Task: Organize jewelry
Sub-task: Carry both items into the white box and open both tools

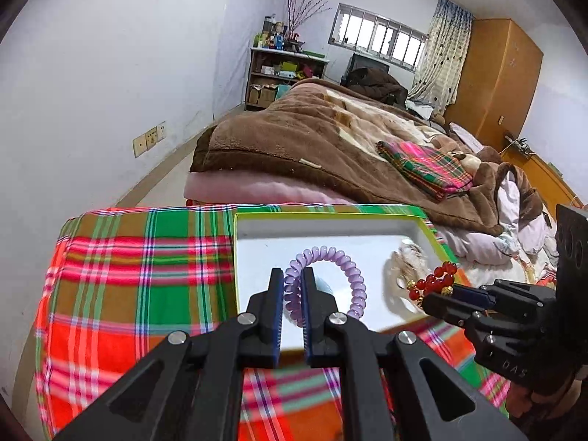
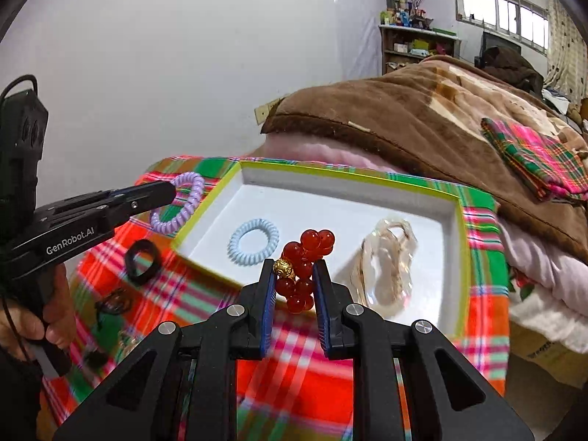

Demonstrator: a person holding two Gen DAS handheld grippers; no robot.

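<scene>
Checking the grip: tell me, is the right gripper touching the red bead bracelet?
Touching: the right wrist view shows the right gripper pinching the red bead bracelet.

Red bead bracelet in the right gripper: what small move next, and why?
Probably ease it forward over the white tray and lower it. The right gripper is shut on the red bead bracelet at the tray's near rim, with bare floor between the blue coil tie and clear piece.

Daylit bedroom, seen through two fisheye lenses

Soft daylight enters the barred, blown-out window (image 1: 378, 38); walls bow toward dark vignetted corners, and the red-green plaid cloth (image 2: 294, 360) smears with motion blur.
</scene>
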